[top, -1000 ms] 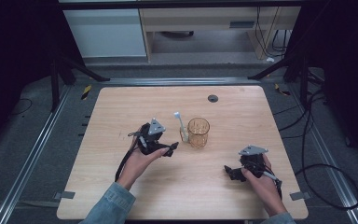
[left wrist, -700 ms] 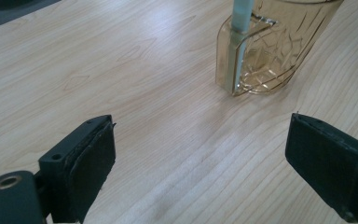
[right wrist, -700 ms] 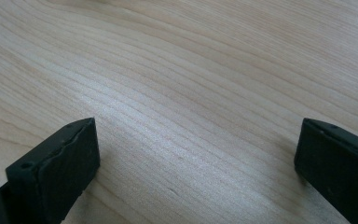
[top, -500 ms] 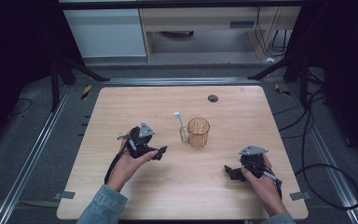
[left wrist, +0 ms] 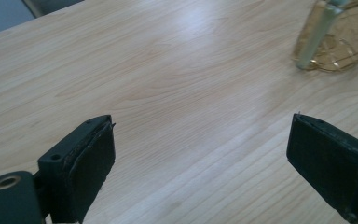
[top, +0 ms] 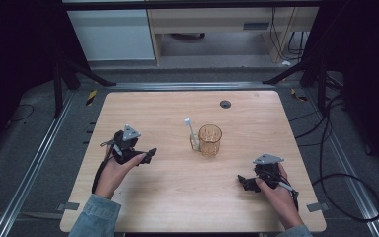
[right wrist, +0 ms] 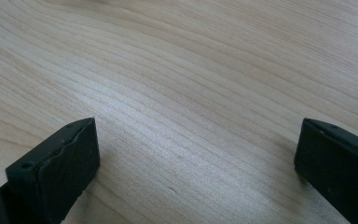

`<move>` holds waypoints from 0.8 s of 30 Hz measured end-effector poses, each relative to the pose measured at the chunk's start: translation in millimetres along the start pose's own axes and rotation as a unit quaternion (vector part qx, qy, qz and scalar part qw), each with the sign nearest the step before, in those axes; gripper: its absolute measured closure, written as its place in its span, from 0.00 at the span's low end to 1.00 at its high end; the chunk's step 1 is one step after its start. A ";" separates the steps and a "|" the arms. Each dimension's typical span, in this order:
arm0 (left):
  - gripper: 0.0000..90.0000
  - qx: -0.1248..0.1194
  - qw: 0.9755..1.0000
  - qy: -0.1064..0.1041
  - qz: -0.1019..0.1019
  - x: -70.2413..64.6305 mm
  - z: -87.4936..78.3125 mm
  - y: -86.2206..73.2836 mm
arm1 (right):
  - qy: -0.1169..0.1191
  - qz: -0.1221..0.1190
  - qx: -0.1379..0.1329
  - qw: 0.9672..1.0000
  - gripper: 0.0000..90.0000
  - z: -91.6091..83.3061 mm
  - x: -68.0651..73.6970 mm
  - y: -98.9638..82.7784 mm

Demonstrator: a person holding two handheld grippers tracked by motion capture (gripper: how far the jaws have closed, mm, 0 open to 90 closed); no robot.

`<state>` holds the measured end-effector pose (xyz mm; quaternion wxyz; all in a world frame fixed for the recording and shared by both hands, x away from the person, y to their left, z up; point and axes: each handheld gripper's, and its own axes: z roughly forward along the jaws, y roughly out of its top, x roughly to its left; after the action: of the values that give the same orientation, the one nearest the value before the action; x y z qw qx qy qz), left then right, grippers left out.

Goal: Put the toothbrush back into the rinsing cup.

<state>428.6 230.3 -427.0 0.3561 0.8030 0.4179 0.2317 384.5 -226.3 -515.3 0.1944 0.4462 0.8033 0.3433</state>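
Near the front edge, our right tool [top: 245, 181] rests with jaws apart, holding nothing. Our left tool [top: 147, 156], toward the left edge, is also spread and empty. The cup [top: 210, 139] stands mid-tabletop, the toothbrush [top: 191, 132] leaning inside. We judge a careless reach could tip the cup or knock the toothbrush out.

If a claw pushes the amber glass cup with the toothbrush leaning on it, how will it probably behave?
The amber cup looks like clear, hard glass, so probably stiff, smooth and breakable. It stands upright on the bare wooden table, so it would likely slide. The toothbrush leans against its side and would probably fall over.
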 end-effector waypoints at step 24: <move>0.07 0.052 0.997 0.049 -0.043 61.0 14.5 -50.4 | -0.006 0.006 0.000 1.000 0.00 -0.8 1.4 -0.6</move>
<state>446.0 295.9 -470.3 0.3028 0.7893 0.4807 0.2328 382.9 -225.6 -515.3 0.1968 0.4530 0.7996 0.3417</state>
